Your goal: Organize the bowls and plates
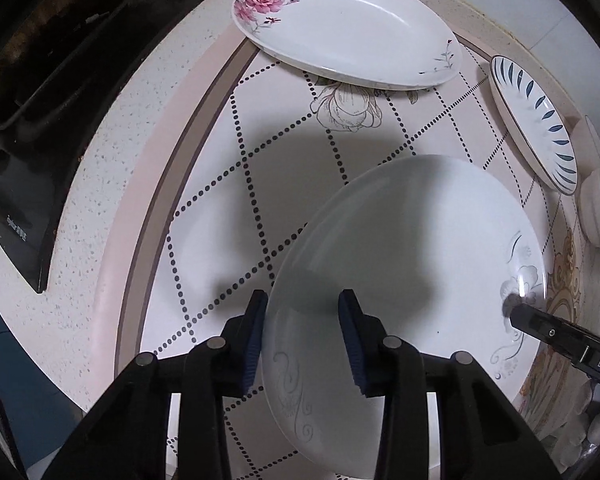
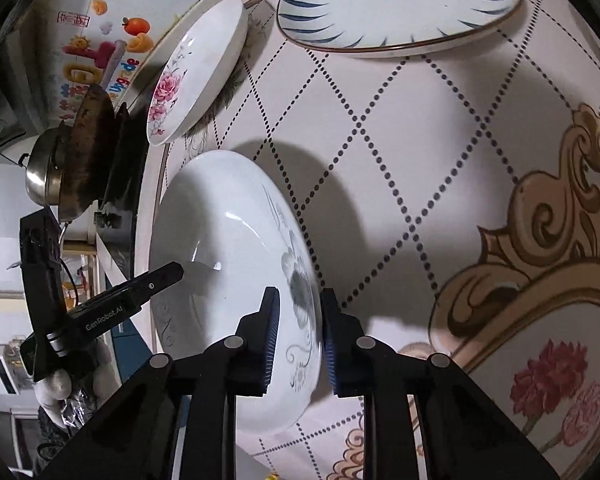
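A white plate with a faint grey flower print lies on the patterned mat. In the left wrist view my left gripper straddles the plate's near-left rim, one pad outside and one on the inner slope, gripping it. The right wrist view shows the same plate, with my right gripper clamped on its opposite rim at the grey flower. Each view catches a finger of the other gripper: the right one and the left one. Whether the plate is lifted off the mat cannot be told.
A rose-printed plate and a blue-leaf plate sit at the far side of the mat. Small white bowls stand at the right edge. A black stove with a dark wok and steel pot is on the left.
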`<state>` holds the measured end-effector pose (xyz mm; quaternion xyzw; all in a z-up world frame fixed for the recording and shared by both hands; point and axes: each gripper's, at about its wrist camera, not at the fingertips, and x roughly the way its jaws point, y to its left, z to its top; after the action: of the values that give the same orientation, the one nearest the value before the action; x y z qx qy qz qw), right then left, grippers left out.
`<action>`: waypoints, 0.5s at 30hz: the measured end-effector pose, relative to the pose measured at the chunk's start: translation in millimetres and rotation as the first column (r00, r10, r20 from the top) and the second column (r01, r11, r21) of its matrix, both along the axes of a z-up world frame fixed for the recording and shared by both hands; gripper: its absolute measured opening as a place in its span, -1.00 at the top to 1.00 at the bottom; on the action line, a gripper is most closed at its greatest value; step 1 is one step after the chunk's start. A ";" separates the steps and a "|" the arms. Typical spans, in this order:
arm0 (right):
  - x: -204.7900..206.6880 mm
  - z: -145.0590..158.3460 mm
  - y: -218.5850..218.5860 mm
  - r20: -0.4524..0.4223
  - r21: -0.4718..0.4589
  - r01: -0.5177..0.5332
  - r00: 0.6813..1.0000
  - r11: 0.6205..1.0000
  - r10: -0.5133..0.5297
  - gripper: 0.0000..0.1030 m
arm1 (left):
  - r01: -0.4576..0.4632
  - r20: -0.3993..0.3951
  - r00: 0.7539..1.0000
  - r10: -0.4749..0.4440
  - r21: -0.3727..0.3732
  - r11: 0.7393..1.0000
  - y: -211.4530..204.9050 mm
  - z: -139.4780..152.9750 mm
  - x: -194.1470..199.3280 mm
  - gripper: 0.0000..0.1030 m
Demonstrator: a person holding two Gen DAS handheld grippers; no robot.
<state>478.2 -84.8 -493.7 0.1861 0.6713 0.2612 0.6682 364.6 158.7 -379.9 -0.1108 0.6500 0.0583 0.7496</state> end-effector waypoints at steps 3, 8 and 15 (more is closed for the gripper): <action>-3.1 5.3 3.7 0.009 -0.003 -0.016 1.000 1.000 0.016 0.56 | 0.002 0.000 1.000 -0.002 0.002 1.000 -1.1 5.1 -4.7 0.35; -3.5 8.1 1.6 0.011 -0.021 -0.019 1.000 1.000 0.019 0.55 | 0.015 0.012 1.000 -0.015 0.000 1.000 -12.1 8.3 -7.1 0.35; -6.8 20.1 -27.4 0.018 -0.027 0.023 1.000 0.999 -0.023 0.55 | 0.063 0.042 0.997 -0.062 -0.013 0.998 -35.9 28.6 -10.3 0.35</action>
<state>471.4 -112.2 -473.7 0.1823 0.6669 0.2459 0.6794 354.3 122.8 -351.3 -0.0971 0.6377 0.0278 0.7637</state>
